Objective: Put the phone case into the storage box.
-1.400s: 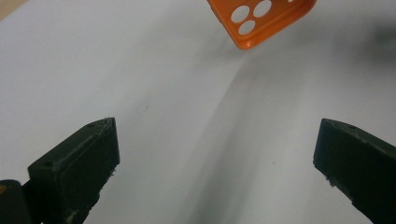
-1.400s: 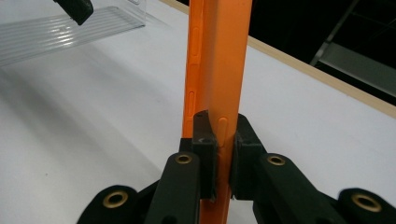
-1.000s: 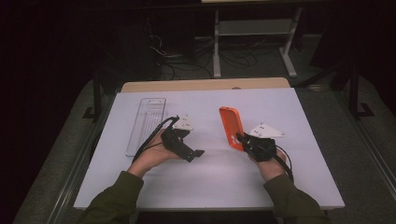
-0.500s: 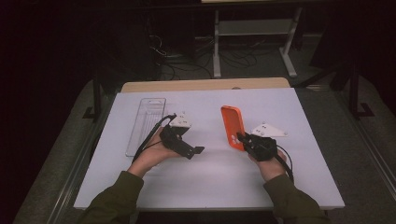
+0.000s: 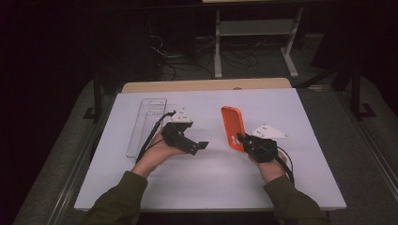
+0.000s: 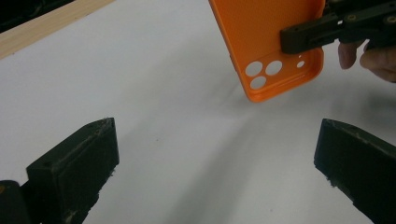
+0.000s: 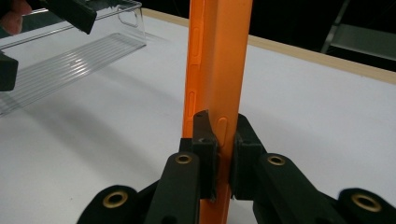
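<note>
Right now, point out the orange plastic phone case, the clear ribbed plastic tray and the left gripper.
orange plastic phone case [image 5: 230,125]: high view, on its flat back.
clear ribbed plastic tray [image 5: 146,123]: high view, on its ribbed floor.
left gripper [image 6: 217,172]: left gripper view, midway between its open black jaws.

The orange plastic phone case [image 5: 232,127] with three round camera holes is tilted on its long edge, at the white table's two o'clock.
</note>
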`<move>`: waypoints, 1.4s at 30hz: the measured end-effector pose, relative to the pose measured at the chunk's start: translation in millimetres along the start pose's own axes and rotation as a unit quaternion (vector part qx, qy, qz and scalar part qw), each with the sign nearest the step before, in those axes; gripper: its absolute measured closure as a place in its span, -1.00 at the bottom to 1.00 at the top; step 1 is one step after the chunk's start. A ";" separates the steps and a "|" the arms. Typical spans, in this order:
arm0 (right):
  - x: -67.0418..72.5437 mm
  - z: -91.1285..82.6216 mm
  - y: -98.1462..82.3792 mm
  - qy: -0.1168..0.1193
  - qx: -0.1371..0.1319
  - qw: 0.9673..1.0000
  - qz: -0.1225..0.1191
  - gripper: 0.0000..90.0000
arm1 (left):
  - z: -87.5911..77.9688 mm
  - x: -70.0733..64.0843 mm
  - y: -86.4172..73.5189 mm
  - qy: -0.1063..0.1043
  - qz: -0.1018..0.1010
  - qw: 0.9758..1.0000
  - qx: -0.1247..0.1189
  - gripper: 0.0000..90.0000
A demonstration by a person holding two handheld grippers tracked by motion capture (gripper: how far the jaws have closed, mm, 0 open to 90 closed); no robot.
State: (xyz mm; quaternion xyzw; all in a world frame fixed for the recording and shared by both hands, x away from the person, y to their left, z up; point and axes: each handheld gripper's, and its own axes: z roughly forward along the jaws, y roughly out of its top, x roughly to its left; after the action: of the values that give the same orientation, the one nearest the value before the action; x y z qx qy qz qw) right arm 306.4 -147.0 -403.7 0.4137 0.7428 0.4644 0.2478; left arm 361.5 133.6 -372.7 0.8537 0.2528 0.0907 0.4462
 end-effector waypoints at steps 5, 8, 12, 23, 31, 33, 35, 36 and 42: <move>-0.1 0.1 0.3 0.000 -0.007 1.000 -0.001 0.82 | 0.6 -0.4 5.2 -0.007 -0.009 1.000 -0.010 -1.00; 0.0 0.1 0.0 0.001 -0.008 1.000 -0.002 0.82 | 0.1 -0.4 8.3 -0.007 -0.013 1.000 -0.019 -1.00; 0.9 -0.1 0.3 0.002 -0.009 1.000 -0.002 0.82 | 0.0 -0.9 11.6 -0.009 -0.017 0.999 -0.027 -1.00; 5.2 1.0 0.6 0.004 -0.013 1.000 -0.004 0.82 | 1.6 -3.0 20.7 -0.011 -0.031 0.998 -0.056 -1.00; 11.2 2.7 1.2 0.006 -0.014 1.000 -0.004 0.82 | 4.9 -5.1 25.5 -0.010 -0.044 0.997 -0.068 -1.00; 13.3 3.1 1.2 0.008 -0.010 1.000 -0.001 0.82 | 6.1 -5.8 26.7 -0.009 -0.046 0.996 -0.073 -1.00; 14.4 3.9 1.4 0.008 -0.013 1.000 -0.007 0.82 | 7.1 -6.4 28.1 -0.008 -0.047 0.996 -0.075 -1.00; 16.2 3.7 1.4 0.009 -0.009 1.000 0.000 0.82 | 7.6 -6.9 28.6 -0.008 -0.049 0.996 -0.074 -1.00; 19.1 5.0 1.6 0.011 -0.010 1.000 -0.001 0.82 | 11.7 -7.8 31.3 -0.006 -0.056 0.995 -0.080 -1.00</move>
State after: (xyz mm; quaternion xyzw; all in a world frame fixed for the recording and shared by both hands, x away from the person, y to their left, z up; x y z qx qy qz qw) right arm 300.6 -128.1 -404.2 0.4053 0.7412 0.4760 0.2444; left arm 370.3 106.5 -353.7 0.8003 0.2896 0.0804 0.5188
